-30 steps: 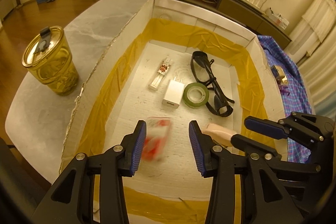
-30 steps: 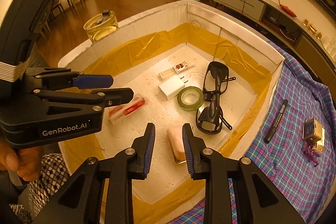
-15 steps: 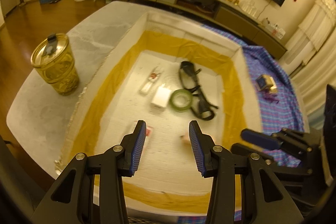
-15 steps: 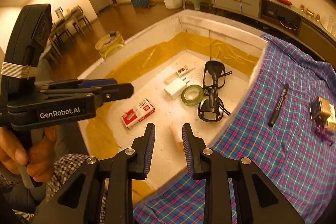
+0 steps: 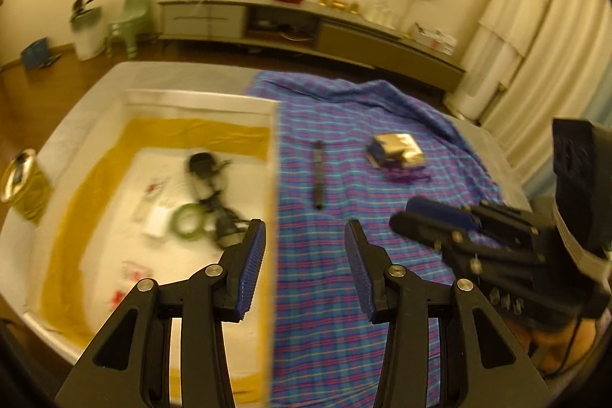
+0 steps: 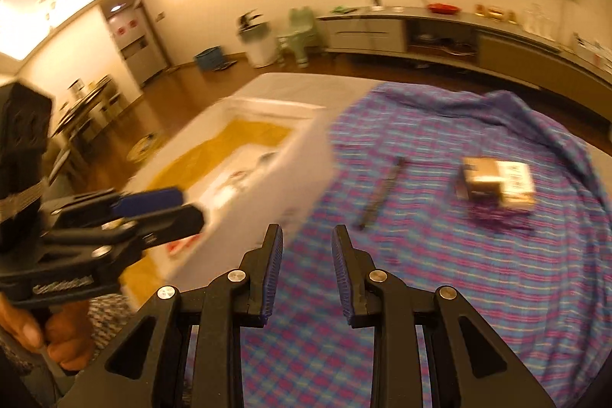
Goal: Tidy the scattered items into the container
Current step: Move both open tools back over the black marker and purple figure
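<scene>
Both the left gripper point(image 5: 304, 262) and right gripper point(image 6: 306, 272) hang empty, jaws apart. A marker pen point(image 5: 318, 174) and small box point(image 5: 397, 150) lie on the plaid cloth point(image 5: 344, 312), beside the foam container point(image 5: 199, 100).

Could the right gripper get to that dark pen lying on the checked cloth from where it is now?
Probably yes. The right gripper is open and empty, and the pen lies flat on the checked cloth just ahead, with only bare cloth between them.

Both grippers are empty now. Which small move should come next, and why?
Probably move the open right gripper forward to the black pen. The pen and the small box lie on the plaid cloth, outside the white container. The pen is nearer. The left gripper is open too.
</scene>
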A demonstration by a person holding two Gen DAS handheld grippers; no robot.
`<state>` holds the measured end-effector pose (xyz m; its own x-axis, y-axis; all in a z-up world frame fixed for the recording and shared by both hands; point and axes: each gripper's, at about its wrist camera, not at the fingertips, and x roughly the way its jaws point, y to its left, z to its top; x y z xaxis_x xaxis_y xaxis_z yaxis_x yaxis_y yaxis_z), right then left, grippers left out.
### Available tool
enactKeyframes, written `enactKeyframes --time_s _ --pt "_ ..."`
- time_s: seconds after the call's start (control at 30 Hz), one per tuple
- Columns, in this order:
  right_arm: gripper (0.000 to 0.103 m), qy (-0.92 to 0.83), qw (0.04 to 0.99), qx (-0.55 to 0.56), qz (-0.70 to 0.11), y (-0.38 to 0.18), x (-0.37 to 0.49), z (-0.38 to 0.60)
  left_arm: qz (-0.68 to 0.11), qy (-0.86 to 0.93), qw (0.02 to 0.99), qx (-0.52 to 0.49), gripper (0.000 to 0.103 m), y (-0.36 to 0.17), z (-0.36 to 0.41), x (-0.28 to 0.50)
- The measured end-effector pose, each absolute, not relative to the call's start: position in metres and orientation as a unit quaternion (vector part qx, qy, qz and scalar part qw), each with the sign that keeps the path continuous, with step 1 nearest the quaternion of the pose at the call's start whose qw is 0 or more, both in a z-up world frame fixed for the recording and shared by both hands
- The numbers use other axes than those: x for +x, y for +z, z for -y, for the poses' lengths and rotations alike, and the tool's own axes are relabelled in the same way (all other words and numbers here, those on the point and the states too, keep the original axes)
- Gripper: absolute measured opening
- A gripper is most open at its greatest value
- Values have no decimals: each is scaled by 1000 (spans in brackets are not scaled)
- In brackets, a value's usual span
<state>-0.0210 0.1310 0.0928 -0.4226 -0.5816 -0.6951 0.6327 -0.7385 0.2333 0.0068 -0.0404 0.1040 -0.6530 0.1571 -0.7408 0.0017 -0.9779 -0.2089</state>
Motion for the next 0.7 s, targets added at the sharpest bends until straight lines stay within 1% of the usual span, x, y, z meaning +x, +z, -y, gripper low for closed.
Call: enactKeyframes --time_s 0.13,0.23,0.33,0.43,0.5,0.57,0.63,0.7 --pt "29 -861 300 409 -36 74 -65 -175 80 902 47 -421 50 96 7 -22" --pt "30 -867 255 423 -58 52 -103 -197 72 897 42 -435 50 83 -13 -52" --pt "35 -865 225 439 -88 28 -134 -210 61 891 22 -450 50 63 -24 -86" --pt "40 -862 214 447 -111 9 -154 -219 52 885 -1 -463 50 42 -27 -115" --pt "48 -860 220 444 -125 -3 -166 -220 51 877 -6 -478 50 26 -28 -132" --pt "51 -857 223 443 -141 -11 -175 -219 49 870 -16 -491 50 10 -28 -147" --pt "52 -850 242 439 -162 -20 -179 -213 40 866 -24 -497 50 -2 -30 -158" --pt "55 -849 251 424 -189 -26 -177 -207 26 863 -35 -504 50 -14 -33 -169"
